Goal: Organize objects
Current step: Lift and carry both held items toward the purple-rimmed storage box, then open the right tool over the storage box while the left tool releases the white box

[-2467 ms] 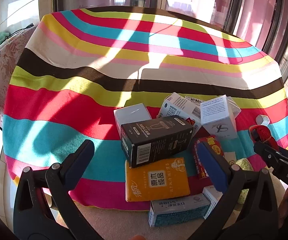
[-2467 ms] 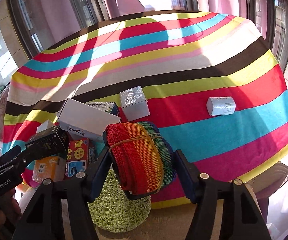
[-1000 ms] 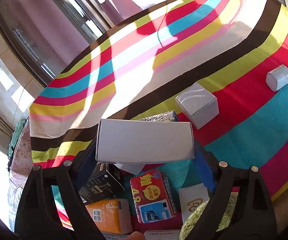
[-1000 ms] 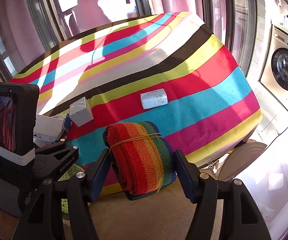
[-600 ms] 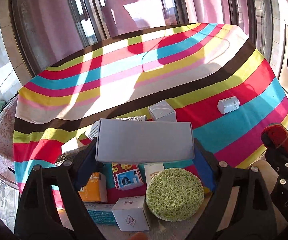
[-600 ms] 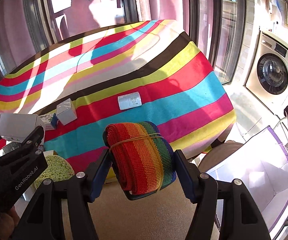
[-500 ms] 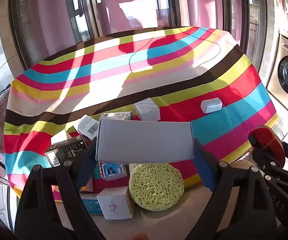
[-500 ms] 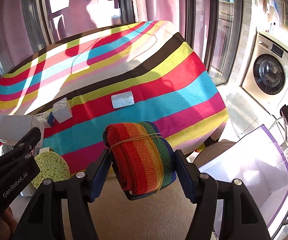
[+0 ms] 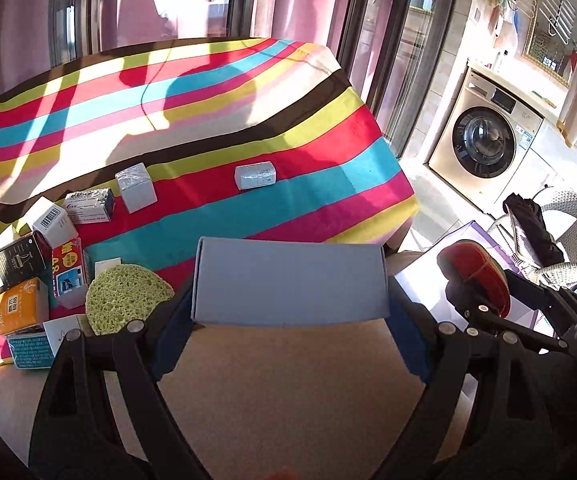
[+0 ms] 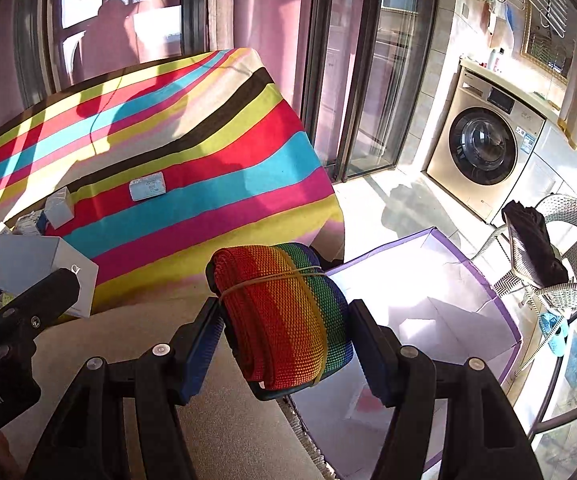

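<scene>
My left gripper is shut on a grey-white box, held off the table's front edge over beige seating; the box also shows in the right wrist view. My right gripper is shut on a rainbow-striped rolled strap tied with a rubber band, held above an open white bin with purple trim. The strap's red end shows in the left wrist view.
The striped tablecloth carries several small boxes, a green sponge, a grey box and a white packet. A washing machine and a wicker chair stand at the right.
Both grippers have swung right and away from the table with their loads. The purple-trimmed bin has come into view under the right gripper.
</scene>
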Tool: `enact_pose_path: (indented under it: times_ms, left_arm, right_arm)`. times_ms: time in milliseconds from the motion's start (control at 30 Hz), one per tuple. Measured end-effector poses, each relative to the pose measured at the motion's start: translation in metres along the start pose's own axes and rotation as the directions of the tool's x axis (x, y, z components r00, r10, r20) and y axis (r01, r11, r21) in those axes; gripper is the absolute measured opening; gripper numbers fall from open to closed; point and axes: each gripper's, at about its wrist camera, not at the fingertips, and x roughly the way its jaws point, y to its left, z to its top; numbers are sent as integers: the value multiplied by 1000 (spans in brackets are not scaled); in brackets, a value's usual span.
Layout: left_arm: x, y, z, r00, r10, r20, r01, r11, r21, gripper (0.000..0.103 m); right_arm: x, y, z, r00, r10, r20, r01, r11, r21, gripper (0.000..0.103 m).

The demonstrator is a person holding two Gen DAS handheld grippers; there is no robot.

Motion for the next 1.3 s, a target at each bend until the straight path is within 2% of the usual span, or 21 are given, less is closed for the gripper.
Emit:
enact_pose_path:
  times_ms: [267, 533, 733, 867, 1000, 1067, 1100, 1133, 1300]
  left_arm:
    - [5, -48, -7, 987, -157, -19, 158, 985, 70, 89]
    - [16, -86, -9, 975, -217, -50, 222, 967, 124, 89]
    - [21, -107, -11, 963, -264, -61, 270, 951, 151, 89]
    - [23, -118, -11, 953, -295, -68, 302, 938, 170, 89]
    - [26, -131, -11, 935, -345, -84, 354, 915, 191, 90]
    - [28, -135, -11, 924, -369, -99, 381, 905, 191, 98]
    - [28, -136, -11, 925, -366, -102, 379, 905, 191, 103]
    - [28, -137, -11, 924, -366, -107, 381, 904, 193, 103]
    - [24, -134, -11, 929, -355, -109, 369, 912, 179, 103]
  right_arm:
    - [0, -55, -14, 994, -110, -26, 111, 993, 38, 64]
    - [-3, -109, -28, 974, -222, -39, 224, 972, 68, 64]
    - [-1, -148, -29, 948, -313, -53, 317, 943, 97, 64]
    - [0, -157, -29, 937, -343, -60, 348, 933, 96, 64]
    - [2, -160, -31, 926, -371, -68, 376, 920, 107, 65]
    - [3, -161, -31, 919, -389, -71, 395, 912, 110, 70]
    - [3, -161, -32, 915, -397, -71, 403, 909, 104, 82]
    - [2, -161, -32, 916, -395, -66, 400, 910, 105, 88]
    - [2, -161, -30, 923, -380, -67, 385, 915, 120, 90]
